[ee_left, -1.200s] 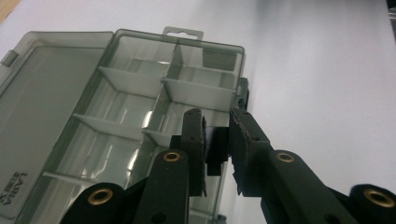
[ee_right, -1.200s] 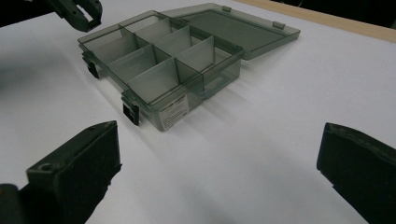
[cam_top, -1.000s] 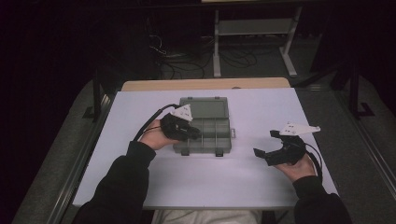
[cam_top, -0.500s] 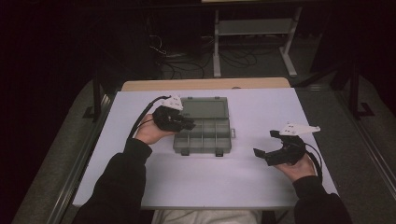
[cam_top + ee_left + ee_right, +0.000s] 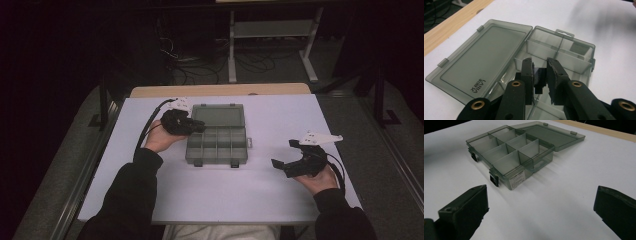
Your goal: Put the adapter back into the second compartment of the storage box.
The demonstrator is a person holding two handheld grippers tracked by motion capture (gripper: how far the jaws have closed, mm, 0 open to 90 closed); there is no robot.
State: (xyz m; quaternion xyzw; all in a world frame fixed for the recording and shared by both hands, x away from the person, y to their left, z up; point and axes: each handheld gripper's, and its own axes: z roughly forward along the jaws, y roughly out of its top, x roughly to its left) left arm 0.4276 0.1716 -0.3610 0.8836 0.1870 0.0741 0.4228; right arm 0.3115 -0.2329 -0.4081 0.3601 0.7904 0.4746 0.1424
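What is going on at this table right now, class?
A person holds a two-jaw gripper in each hand at a white table. A clear grey compartment box lies with its lid folded flat open. The left gripper hangs over the box's left end, shut on a small dark piece too hidden to identify. The right gripper rests apart on the table, jaws wide open and empty. The compartments in view look empty.

Smoky translucent plastic for the organiser box [image 5: 217, 139], glossy and smooth, with raised lettering on the open lid [image 5: 484, 62]. Matt white sheet over the bench [image 5: 260, 200], pale wood grain along the far edge. Matt black plastic on the fingers [image 5: 555, 75], pads worn rough, brass-coloured rivets set in. Paper label on one box wall.
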